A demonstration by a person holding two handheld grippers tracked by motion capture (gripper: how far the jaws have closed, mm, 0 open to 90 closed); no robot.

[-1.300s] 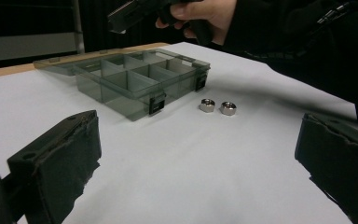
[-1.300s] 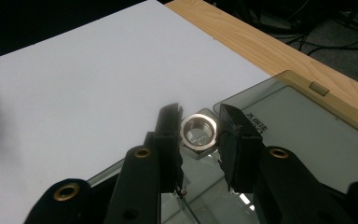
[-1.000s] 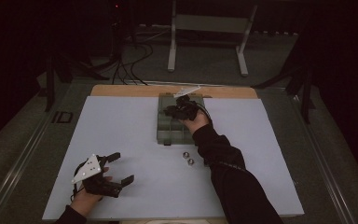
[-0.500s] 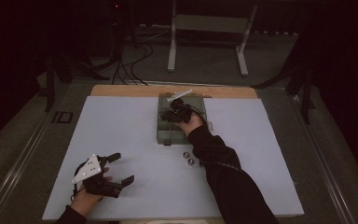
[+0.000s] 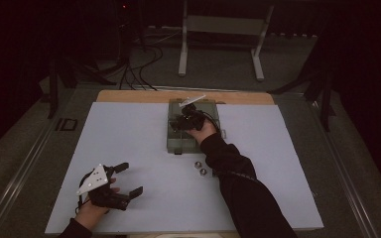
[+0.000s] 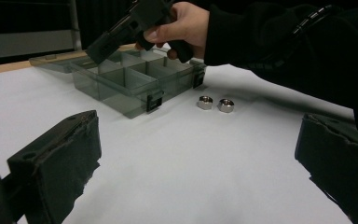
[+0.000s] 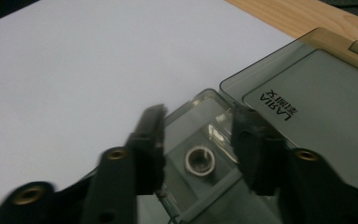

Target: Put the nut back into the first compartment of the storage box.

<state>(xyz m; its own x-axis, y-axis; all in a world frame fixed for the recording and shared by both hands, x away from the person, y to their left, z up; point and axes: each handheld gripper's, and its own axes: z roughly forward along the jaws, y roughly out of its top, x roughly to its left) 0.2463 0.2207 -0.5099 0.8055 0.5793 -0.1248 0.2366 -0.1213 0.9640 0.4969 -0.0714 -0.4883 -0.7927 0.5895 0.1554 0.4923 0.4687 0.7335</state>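
Right gripper [image 7: 198, 140], jaws just parted, hangs over the compartment box [image 5: 174, 135]; a nut [image 7: 199, 161] lies loose below. Blurred jaws hide the box's near wall. Left gripper [image 5: 129, 179] gapes wide, empty.

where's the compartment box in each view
High view: the compartment box sits at the far centre of the white sheet, under the right gripper.
Left gripper view: upper left of centre, with the right gripper over it.
Right gripper view: lower centre, between the open jaws, a nut in one compartment.
Shared landmark: the box's open lid on its far side.
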